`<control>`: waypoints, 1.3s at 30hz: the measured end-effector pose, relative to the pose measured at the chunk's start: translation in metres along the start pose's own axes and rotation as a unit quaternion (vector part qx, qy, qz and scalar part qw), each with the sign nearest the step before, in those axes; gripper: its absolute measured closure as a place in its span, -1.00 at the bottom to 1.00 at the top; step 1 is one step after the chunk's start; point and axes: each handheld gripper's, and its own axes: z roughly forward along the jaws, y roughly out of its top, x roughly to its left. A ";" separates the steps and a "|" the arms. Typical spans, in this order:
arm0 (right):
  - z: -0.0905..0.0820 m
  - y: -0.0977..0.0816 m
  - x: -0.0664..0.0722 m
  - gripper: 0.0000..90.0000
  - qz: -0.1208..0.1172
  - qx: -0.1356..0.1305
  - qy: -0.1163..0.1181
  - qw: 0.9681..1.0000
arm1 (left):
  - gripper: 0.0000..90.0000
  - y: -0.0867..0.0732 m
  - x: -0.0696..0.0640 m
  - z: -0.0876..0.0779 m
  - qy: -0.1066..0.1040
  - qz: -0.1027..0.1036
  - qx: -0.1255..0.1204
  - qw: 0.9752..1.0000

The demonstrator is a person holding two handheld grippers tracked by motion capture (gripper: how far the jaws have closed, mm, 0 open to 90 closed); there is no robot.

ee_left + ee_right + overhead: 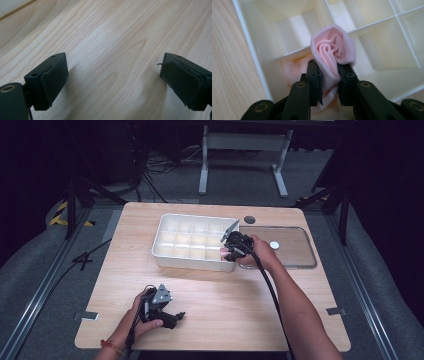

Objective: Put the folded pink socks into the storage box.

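Note:
A rolled pink cloth (333,47) is pinched between the jaws of my right gripper (329,72), which is shut on it. The roll hangs over a corner compartment of the white divided tray (249,37), and part of the pink fabric trails down into that compartment. From the high view, the right gripper (227,251) sits at the near right corner of the tray (190,265), with the pink cloth (223,251) just visible. My left gripper (177,316) rests low near the table's front left, and its jaws (113,75) stand wide open over bare wood.
A clear flat lid (300,257) lies to the right of the tray with a small white round piece (274,245) on it. A dark round disc (249,219) sits behind it. The tray's other compartments look empty.

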 end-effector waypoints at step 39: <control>0.005 0.004 0.000 0.53 0.019 0.023 0.010 1.000 | -0.83 0.001 0.000 0.000 0.001 0.000 0.002 1.000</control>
